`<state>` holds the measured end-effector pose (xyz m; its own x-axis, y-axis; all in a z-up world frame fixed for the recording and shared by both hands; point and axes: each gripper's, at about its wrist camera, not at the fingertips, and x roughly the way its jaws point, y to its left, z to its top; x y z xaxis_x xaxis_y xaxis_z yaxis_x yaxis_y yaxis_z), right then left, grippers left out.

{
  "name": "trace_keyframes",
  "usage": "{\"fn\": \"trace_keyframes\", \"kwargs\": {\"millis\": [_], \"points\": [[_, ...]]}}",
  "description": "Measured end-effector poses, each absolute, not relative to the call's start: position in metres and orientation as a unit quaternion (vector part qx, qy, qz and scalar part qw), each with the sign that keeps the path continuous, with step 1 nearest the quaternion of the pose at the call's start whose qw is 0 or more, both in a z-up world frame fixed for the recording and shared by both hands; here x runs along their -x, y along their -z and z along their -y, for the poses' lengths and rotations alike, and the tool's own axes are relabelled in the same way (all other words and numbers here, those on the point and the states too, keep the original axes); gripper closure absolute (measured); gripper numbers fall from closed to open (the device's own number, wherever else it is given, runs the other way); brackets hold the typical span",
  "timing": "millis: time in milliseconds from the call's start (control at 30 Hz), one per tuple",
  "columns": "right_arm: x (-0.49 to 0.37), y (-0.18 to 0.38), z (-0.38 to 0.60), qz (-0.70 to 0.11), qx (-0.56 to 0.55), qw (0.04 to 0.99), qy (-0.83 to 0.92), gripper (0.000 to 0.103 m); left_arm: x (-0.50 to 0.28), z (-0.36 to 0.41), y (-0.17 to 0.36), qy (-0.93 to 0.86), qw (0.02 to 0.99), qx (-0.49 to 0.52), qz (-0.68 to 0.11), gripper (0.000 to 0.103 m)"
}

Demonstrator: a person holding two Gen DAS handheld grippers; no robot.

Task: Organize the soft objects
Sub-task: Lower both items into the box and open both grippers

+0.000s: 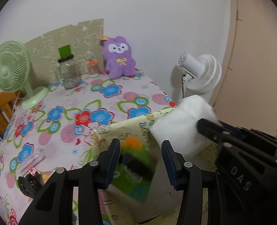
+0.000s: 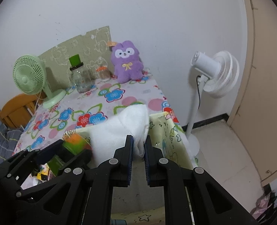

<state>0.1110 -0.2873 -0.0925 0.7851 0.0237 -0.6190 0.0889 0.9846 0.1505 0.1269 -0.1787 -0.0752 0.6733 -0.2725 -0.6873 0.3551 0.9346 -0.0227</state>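
My right gripper (image 2: 138,144) is shut on a white soft foam piece (image 2: 123,129) and holds it over a pale yellow fabric storage box (image 2: 166,131) at the near right of the table. The foam (image 1: 183,123) and the right gripper (image 1: 222,136) also show in the left wrist view. My left gripper (image 1: 140,150) is open and empty above the box (image 1: 130,127), over a green and orange item (image 1: 136,161) inside it. A purple plush bunny (image 1: 118,58) sits upright at the far edge against the wall; it shows in the right wrist view too (image 2: 127,63).
The table has a flowered cloth (image 1: 82,108). A green desk fan (image 1: 12,71), a glass jar (image 1: 69,73) and a small orange-lidded jar (image 1: 93,68) stand at the back. A white standing fan (image 2: 213,75) is right of the table. A black object (image 1: 28,183) lies near left.
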Motion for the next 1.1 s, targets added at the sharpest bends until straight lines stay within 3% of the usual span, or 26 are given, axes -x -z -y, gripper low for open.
{"fn": "trace_keyframes", "kwargs": {"millis": [33,100,200,333,433,667,1100], "points": [[-0.112,0.094,0.287,-0.329,-0.086,0.940,0.019,0.089,-0.127,0.182,0.077,0.176,0.911,-0.059,-0.368,0.055],[-0.115,0.098,0.287,-0.335,-0.079,0.939,0.024,0.089,-0.129,0.188,0.081,0.181,0.907,-0.065,-0.375,0.045],[-0.118,0.103,0.287,-0.346,-0.075,0.935,0.028,0.081,-0.130,0.193,0.085,0.185,0.904,-0.071,-0.379,0.035],[-0.118,0.105,0.291,-0.345,-0.081,0.935,0.036,0.043,-0.130,0.198,0.086,0.196,0.901,-0.071,-0.382,0.025],[-0.114,0.103,0.292,-0.334,-0.080,0.938,0.039,0.033,-0.130,0.200,0.086,0.197,0.900,-0.072,-0.383,0.021],[-0.112,0.100,0.293,-0.335,-0.079,0.938,0.041,0.020,-0.124,0.203,0.083,0.198,0.900,-0.080,-0.381,0.010],[-0.091,0.081,0.287,-0.312,-0.073,0.946,0.041,0.018,-0.105,0.197,0.063,0.186,0.914,-0.088,-0.349,0.005]]}}
